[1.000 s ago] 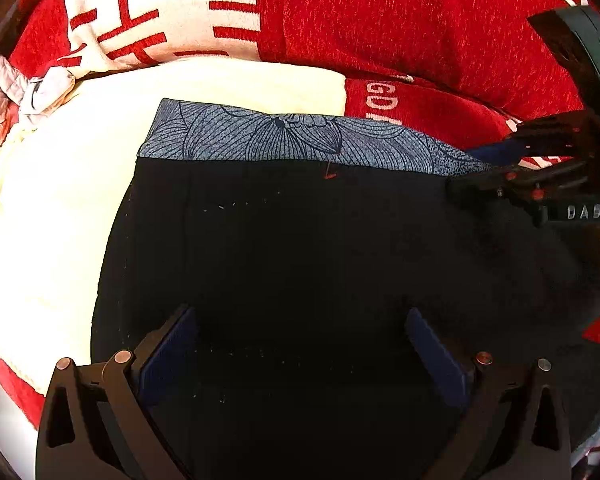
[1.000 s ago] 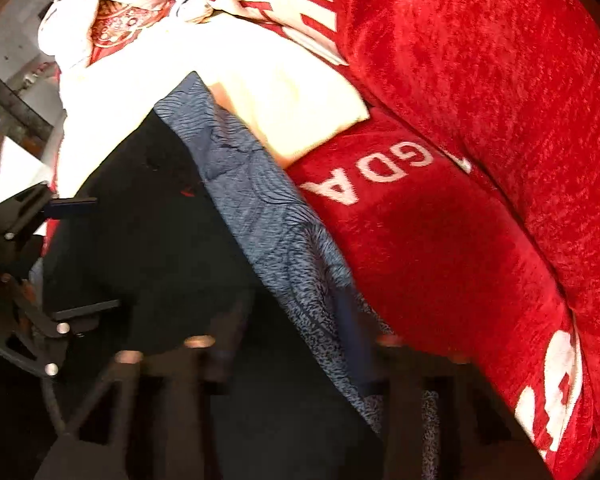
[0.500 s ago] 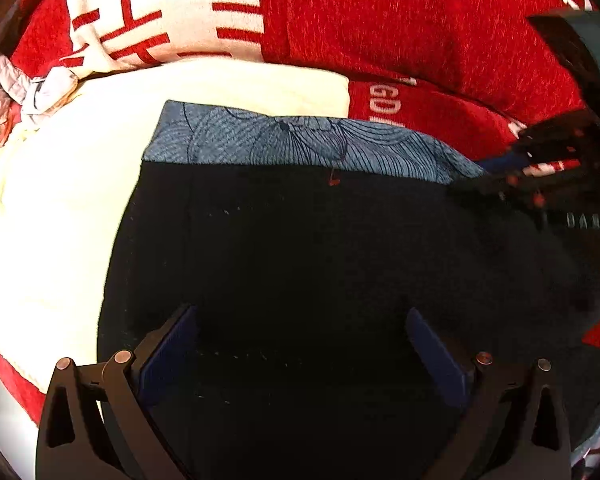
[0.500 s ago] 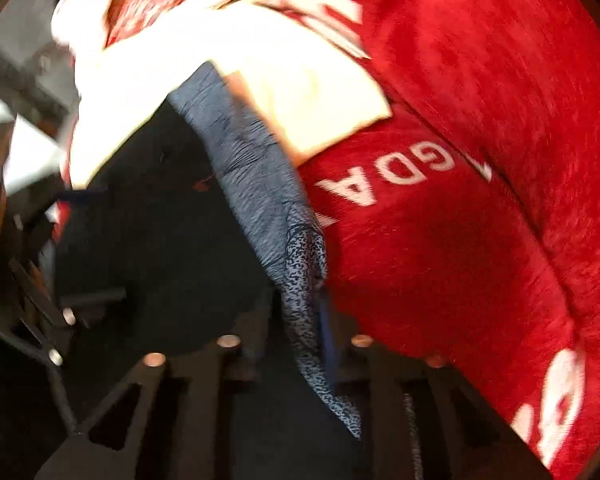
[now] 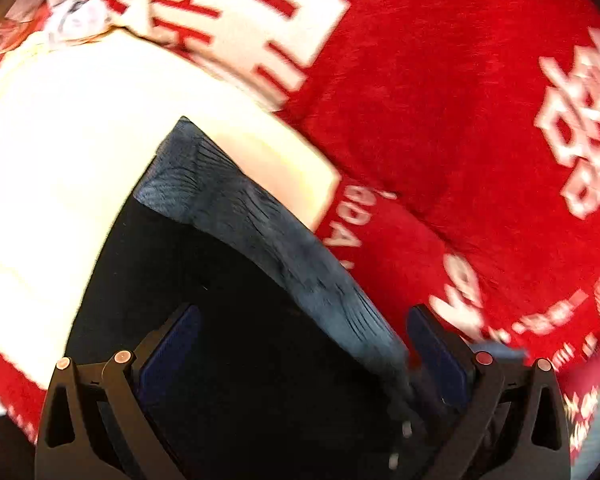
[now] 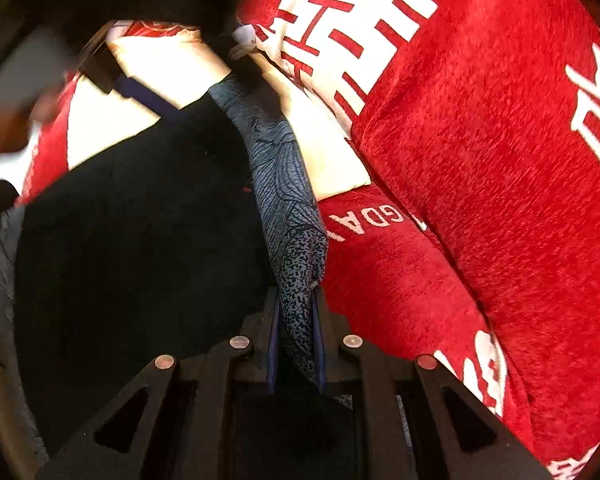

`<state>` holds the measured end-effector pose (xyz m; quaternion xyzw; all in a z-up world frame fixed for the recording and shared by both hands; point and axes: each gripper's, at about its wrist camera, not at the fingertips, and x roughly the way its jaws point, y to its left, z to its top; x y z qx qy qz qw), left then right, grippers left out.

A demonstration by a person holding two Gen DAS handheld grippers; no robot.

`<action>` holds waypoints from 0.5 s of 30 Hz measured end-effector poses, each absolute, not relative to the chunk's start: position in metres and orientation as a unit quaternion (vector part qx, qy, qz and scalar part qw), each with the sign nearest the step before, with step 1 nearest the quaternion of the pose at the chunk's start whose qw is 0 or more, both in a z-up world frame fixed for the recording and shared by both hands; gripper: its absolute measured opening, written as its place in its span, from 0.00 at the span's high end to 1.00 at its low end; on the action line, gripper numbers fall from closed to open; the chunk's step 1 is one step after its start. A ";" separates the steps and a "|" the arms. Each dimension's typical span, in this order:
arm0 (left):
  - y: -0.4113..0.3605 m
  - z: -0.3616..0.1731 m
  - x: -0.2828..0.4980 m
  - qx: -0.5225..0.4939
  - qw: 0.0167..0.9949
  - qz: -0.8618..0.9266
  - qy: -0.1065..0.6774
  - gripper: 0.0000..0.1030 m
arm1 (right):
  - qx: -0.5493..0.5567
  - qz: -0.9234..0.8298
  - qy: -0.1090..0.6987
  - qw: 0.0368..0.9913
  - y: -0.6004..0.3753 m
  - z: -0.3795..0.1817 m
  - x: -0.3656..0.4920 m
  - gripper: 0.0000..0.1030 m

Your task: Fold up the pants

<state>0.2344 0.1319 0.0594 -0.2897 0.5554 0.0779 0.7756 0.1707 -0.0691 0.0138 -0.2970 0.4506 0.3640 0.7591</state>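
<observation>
Black pants [image 5: 228,320] with a blue-grey patterned waistband [image 5: 260,224] lie on a cream cloth over a red blanket. My left gripper [image 5: 300,344] is open, its blue pads wide apart just above the pants, with the waistband running between them. My right gripper [image 6: 296,320] is shut on the waistband [image 6: 288,200] at its near end and lifts that edge off the black fabric [image 6: 140,240]. The other gripper shows blurred at the upper left of the right wrist view [image 6: 112,76].
A red blanket with white lettering [image 5: 440,120] covers the surface to the right and behind. A cream cloth [image 5: 60,152] lies under the pants to the left. Crumpled light garments [image 5: 72,20] sit at the far upper left.
My right gripper has shut on the waistband's end and raised it. My left gripper has swung round toward the waistband, staying open.
</observation>
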 end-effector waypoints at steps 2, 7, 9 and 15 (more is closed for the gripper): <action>0.126 0.042 0.250 -0.275 0.755 0.103 0.587 0.00 | -0.303 0.357 0.445 0.763 -0.068 0.011 0.174 0.85; 0.116 0.012 0.260 -0.271 0.729 0.118 0.617 0.55 | -0.315 0.350 0.434 0.768 -0.070 0.015 0.167 0.85; 0.110 0.012 0.255 -0.269 0.729 0.106 0.620 0.77 | -0.316 0.354 0.433 0.766 -0.069 0.013 0.164 0.85; 0.104 0.024 0.234 -0.229 0.765 0.104 0.592 0.86 | -0.307 0.357 0.449 0.759 -0.076 0.014 0.170 0.34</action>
